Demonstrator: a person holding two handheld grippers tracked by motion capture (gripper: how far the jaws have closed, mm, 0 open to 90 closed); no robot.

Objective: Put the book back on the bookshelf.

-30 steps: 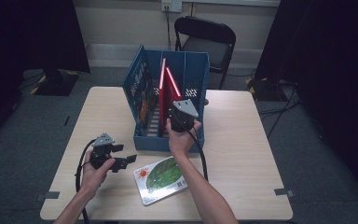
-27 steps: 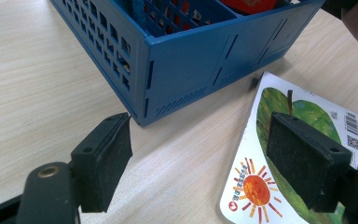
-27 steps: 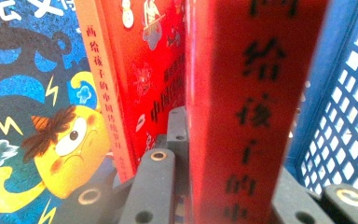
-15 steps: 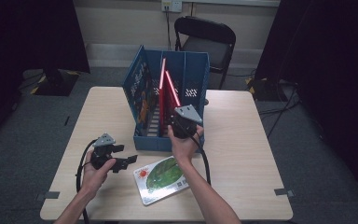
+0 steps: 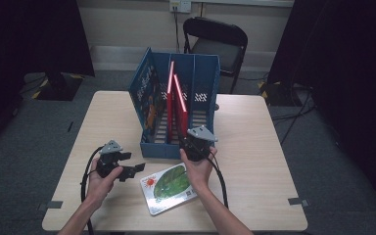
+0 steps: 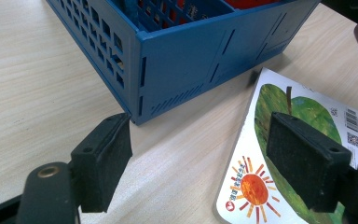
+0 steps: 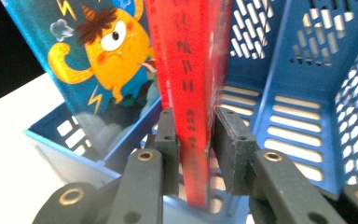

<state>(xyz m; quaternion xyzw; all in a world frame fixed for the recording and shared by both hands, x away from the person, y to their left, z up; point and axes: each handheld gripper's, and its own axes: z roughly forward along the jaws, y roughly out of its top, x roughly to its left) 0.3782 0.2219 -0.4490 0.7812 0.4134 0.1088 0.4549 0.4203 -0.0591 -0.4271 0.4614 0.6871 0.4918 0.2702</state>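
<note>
Since the earlier frame the right gripper (image 5: pixel 194 142) has drawn back and down toward the perforated blue plastic rack's (image 5: pixel 204 81) near wall; its jaws have just been opening, the glossy red book (image 7: pixel 193 93) standing between them, pads barely parted from its spine. The left gripper (image 6: pixel 200 154) gapes wide above the pale woodgrain table (image 5: pixel 254 147) beside a flat leaf-and-sun book (image 5: pixel 169 188); grey carpet surrounds

Overhead room light, even on table (image 5: pixel 254 147); bkgd + curtains dark, near black. High view soft, low-res, shadows faint. Left gripper view sharp mid-frame, jaws slightly blurred, soft shadow under blue crate (image 6: pixel 186 60). Right gripper view bright, red book (image 7: pixel 191 70) overexposed, glare on crate slots, close jaws out of focus.
</note>
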